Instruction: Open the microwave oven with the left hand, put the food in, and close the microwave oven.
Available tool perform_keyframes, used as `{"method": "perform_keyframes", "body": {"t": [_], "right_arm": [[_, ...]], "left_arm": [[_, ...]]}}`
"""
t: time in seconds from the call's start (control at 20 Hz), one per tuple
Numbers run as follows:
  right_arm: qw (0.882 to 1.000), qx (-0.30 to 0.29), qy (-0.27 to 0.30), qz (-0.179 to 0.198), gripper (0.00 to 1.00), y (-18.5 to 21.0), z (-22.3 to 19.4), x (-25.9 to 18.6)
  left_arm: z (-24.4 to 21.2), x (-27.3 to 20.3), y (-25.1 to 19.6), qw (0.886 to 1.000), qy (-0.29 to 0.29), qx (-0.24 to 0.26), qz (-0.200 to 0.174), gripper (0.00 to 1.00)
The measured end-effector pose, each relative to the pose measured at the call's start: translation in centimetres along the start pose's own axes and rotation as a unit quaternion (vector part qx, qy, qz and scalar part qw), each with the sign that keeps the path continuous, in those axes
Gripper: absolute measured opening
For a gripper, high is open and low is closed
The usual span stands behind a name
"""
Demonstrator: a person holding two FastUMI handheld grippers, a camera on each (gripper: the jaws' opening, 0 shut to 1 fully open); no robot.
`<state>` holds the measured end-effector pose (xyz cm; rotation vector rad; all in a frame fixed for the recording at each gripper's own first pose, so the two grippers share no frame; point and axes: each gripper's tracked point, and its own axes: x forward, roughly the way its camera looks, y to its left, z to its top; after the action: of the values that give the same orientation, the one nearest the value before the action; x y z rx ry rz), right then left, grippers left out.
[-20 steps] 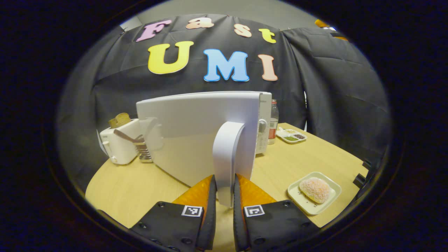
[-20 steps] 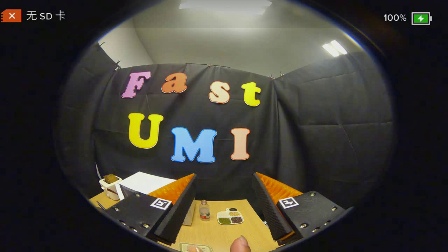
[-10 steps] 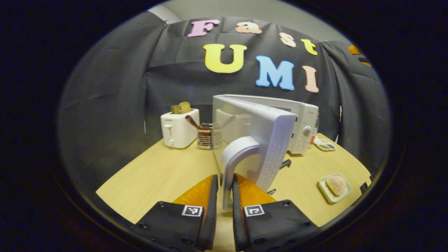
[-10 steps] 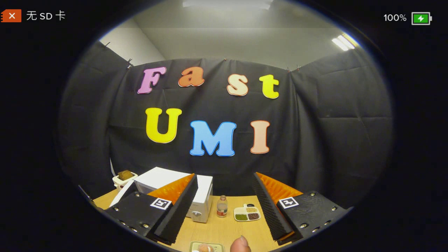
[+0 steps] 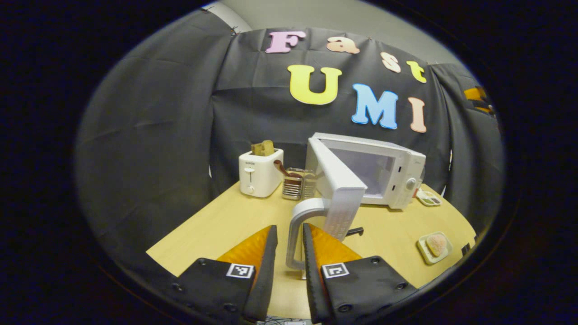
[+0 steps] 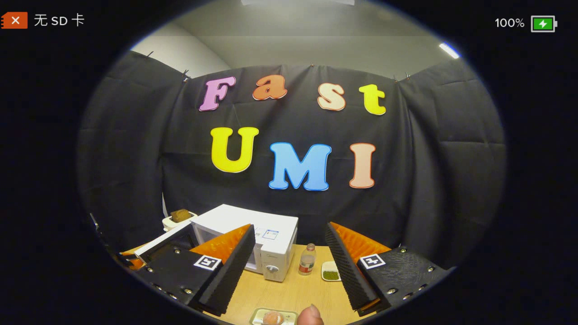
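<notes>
Microwave oven (image 5: 388,174) stands on the desk (image 5: 216,225), its door (image 5: 338,189) swung wide. The handle (image 5: 295,234) sits between the left hand-held gripper (image 5: 287,253) fingers, slightly parted; contact cannot be told. The right hand-held gripper (image 6: 289,266) is held spread and empty. Food (image 5: 435,243) waits on its plate (image 5: 423,248) nearby. If pulled further, the oven could be dragged.

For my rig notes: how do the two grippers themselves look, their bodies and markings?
Left gripper and right gripper look alike: each has two wedge-shaped fingers with ridged inner faces, mounted on black blocks fixed with screws. Each block carries a square black-and-white marker.
</notes>
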<state>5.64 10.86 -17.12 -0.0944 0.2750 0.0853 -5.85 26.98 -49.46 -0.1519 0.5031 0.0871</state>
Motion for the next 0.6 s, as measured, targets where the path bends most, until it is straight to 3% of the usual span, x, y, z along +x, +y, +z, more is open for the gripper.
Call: {"method": "perform_keyframes", "body": {"t": [0.15,0.2,0.25,0.35,0.4,0.55,0.6], "right_arm": [[0.999,-0.021,0.029,0.038,0.96,1.0,-3.8,0.0],[0.998,-0.026,0.039,0.047,0.96,1.0,-5.3,-0.1],[0.997,-0.029,0.054,0.056,0.96,1.2,-7.1,-0.1],[0.992,-0.028,0.095,0.071,0.96,1.6,-12.0,-0.3],[0.990,-0.024,0.115,0.075,0.96,1.5,-14.4,-0.4],[0.981,0.001,0.171,0.088,0.96,2.4,-21.8,-0.7],[0.977,0.006,0.192,0.091,0.96,2.8,-24.4,-0.9]], "left_arm": [[2.1,-4.4,0.7,0.999,-0.017,-0.008,0.043,0.76],[3.2,-6.3,0.6,0.998,-0.027,-0.007,0.058,0.75],[4.2,-8.1,0.3,0.997,-0.035,-0.006,0.072,0.89],[5.8,-11.7,-0.9,0.994,-0.046,-0.002,0.100,0.90],[6.6,-13.4,-1.6,0.992,-0.050,-0.004,0.115,0.99],[8.6,-18.5,-4.6,0.987,-0.067,-0.013,0.145,0.94],[9.1,-19.8,-5.5,0.986,-0.073,-0.009,0.150,0.97]]}}
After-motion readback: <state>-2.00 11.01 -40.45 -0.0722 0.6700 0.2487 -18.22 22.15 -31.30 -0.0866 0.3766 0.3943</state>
